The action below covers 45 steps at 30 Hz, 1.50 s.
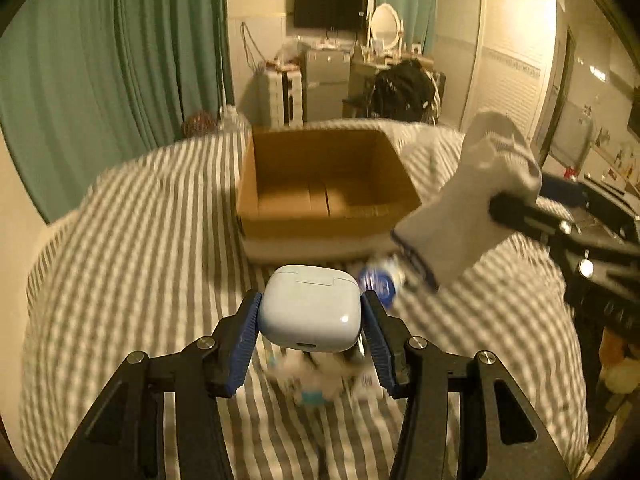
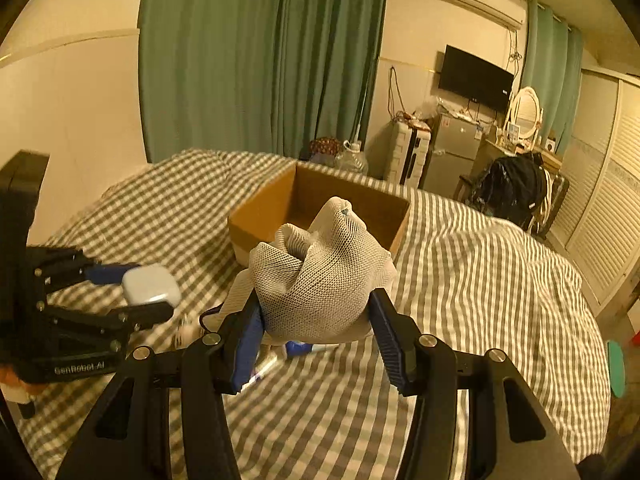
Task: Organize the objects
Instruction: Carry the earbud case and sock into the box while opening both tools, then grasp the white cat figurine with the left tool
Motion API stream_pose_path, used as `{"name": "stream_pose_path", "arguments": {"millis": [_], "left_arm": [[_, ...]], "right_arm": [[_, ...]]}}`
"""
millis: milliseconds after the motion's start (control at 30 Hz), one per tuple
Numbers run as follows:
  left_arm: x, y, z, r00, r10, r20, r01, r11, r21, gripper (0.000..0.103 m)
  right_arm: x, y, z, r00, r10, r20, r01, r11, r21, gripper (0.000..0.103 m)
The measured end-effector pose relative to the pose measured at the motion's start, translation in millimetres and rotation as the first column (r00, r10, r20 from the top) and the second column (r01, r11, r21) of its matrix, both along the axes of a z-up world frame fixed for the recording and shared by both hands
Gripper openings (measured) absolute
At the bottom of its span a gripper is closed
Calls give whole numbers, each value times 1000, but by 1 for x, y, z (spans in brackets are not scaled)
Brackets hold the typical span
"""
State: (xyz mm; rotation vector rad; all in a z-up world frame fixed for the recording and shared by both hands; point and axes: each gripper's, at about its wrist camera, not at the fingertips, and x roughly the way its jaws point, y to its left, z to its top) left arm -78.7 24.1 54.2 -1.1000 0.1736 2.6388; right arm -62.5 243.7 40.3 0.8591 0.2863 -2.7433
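Note:
My left gripper (image 1: pixel 310 308) is shut on a white earbud case (image 1: pixel 310 314) and holds it above the checked bed, short of the open cardboard box (image 1: pixel 320 184). It also shows in the right wrist view (image 2: pixel 154 294) with the case (image 2: pixel 150 288). My right gripper (image 2: pixel 316 300) is shut on a white mesh sock (image 2: pixel 320 268), held above the bed before the box (image 2: pixel 288 196). In the left wrist view the sock (image 1: pixel 468 208) hangs from the right gripper (image 1: pixel 500 204) beside the box's right corner.
Small items lie on the bed (image 1: pixel 120 240) under the grippers: a blue and white tube (image 1: pixel 380 280), and blurred packets (image 1: pixel 312 384). A tube also shows in the right wrist view (image 2: pixel 304 347). Beyond the bed stand a small fridge (image 2: pixel 452 152), a chair with a black bag (image 2: pixel 512 188) and green curtains (image 2: pixel 260 60).

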Motion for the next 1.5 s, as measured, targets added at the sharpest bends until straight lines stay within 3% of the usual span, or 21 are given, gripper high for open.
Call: {"name": "stream_pose_path", "arguments": {"millis": [167,300,567,767,1033,1100,1133,1167,1233,1333,1500], "left_arm": [[-43,10,24,999,4,-51,-4,1000,-4,51],[-92,17,24,998,11,-60,-11,1000,-3,51],[-182,27,-9,1000,12,-25,-12,1000,-10,51],[-224,37,-46,1000,-7,-2,6,1000,-30,51],[-233,39,-70,999,-43,-1,43,998,-50,53],[-230,39,-69,999,-39,8,40,997,-59,56],[-226,39,-65,999,-39,3,40,998,-48,60],[-220,36,-59,999,-33,-8,33,999,-30,72],[-208,29,-48,999,-6,-36,6,1000,-1,86],[-180,16,-21,996,22,-87,-18,999,40,86],[-137,-6,8,991,77,-111,-72,996,44,91]], "right_arm": [[-31,-1,21,999,-3,-40,3,1000,-3,51],[-66,-1,31,998,-11,-57,10,1000,-12,51],[-151,0,27,997,-41,-64,39,999,-31,51],[-217,2,-3,998,-55,-12,54,998,-42,51],[-249,6,-61,995,-50,91,56,996,-70,55],[-250,12,-65,993,-57,107,68,993,-96,65],[-249,17,-62,992,-63,107,75,991,-110,68],[-246,19,-58,993,-65,99,77,988,-130,74],[-235,26,-46,995,-67,69,78,982,-174,80],[-215,34,-25,996,-81,22,84,974,-211,83],[-173,36,9,997,-73,-12,69,970,-232,87]]}}
